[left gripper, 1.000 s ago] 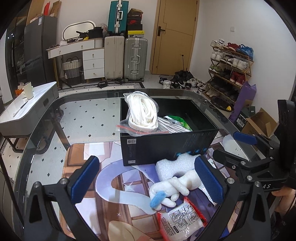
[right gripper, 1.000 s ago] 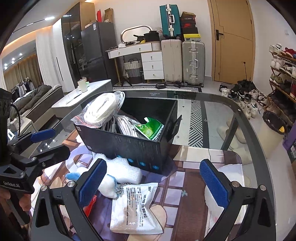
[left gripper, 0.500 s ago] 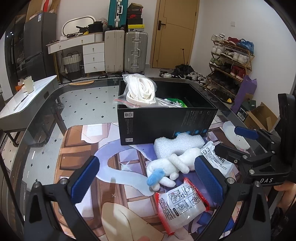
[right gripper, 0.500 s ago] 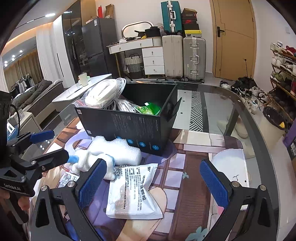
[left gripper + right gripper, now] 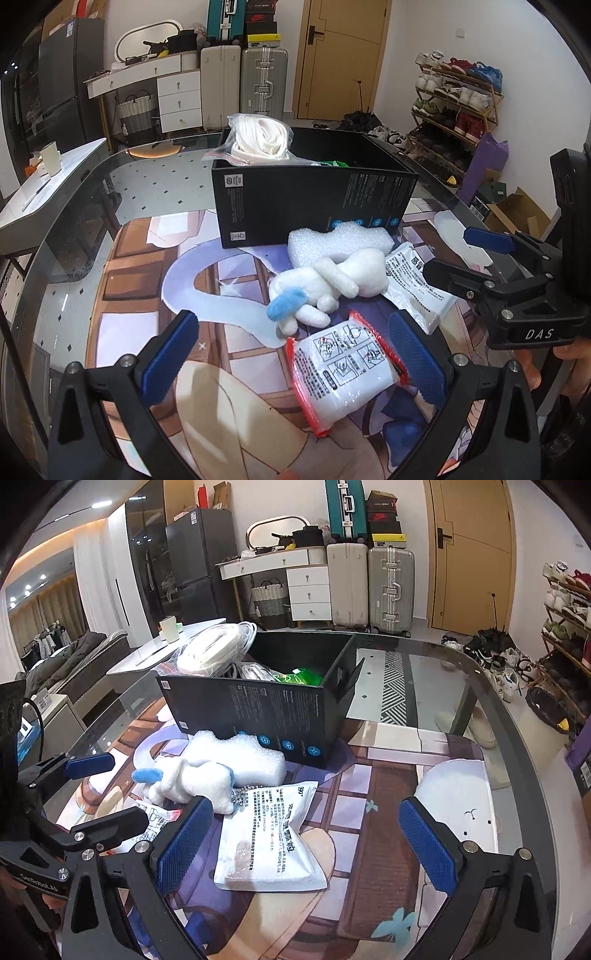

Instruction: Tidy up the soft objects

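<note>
The room is lit brightly and evenly from above. Ceiling lights [image 5: 27, 587] are mirrored as glare on the glass surface [image 5: 155, 151]. Edges are bent and darkened by the fisheye lens.

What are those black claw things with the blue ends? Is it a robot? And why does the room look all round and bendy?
It is not a robot. A person holds two grabbing tools, one in each hand. Each tool carries a camera with a very wide lens, which bends the room.

One picture looks along the left gripper, the other along the right gripper. Each camera also sees the other tool at the side.

The blue pads are on the fingers. Both tools are wide open and hold nothing.

On the glass table with a cartoon picture mat stands a black cardboard box with bags already inside. In front of it lie a white plush toy with a blue ear, a white foam block, a red-edged clear pouch and a white printed packet.
</note>
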### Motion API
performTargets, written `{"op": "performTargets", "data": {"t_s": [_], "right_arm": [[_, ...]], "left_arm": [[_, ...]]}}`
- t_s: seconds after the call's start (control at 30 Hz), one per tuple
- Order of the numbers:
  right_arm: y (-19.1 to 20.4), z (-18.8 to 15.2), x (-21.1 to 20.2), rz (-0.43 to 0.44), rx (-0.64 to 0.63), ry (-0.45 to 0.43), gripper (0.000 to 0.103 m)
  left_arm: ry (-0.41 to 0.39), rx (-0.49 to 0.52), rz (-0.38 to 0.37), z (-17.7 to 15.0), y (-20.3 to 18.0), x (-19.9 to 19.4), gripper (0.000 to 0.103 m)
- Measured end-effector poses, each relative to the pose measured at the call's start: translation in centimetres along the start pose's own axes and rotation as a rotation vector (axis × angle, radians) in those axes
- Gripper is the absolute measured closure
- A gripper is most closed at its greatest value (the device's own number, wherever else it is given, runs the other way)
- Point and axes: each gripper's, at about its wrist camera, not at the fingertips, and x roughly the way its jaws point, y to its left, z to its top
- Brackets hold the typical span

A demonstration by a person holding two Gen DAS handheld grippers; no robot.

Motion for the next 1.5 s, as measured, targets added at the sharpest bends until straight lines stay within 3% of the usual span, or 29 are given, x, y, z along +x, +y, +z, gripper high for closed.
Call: {"op": "performTargets", "data": {"t_s": [0.8, 1.13, 1.3, 1.37, 1.5], "right_arm": [[1.7, -1.6, 1.8, 0.032, -0.070, 0.142, 0.002], [2.4, -1.5, 2.9, 0.022, -0.107, 0.178, 0.012], [3.3, -1.4, 3.4, 0.006, -0.134, 0.175, 0.018], [3.3, -1.3, 3.5, 0.007, -0.134, 0.171, 0.026], [3.4, -1.2, 3.4, 0.004, -0.131, 0.161, 0.037]], "left_arm": [[0.122, -0.011, 0.010, -2.0, -1.5, 1.2, 0.000], [0.124, -0.010, 0.020, -1.7, -1.6, 1.6, 0.002], [0.119, 0.000, 0.019, -1.4, -1.7, 1.7, 0.008], [0.117, 0.002, 0.018, -1.3, -1.7, 1.7, 0.009], [0.107, 0.007, 0.022, -1.2, -1.7, 1.5, 0.025]]}}
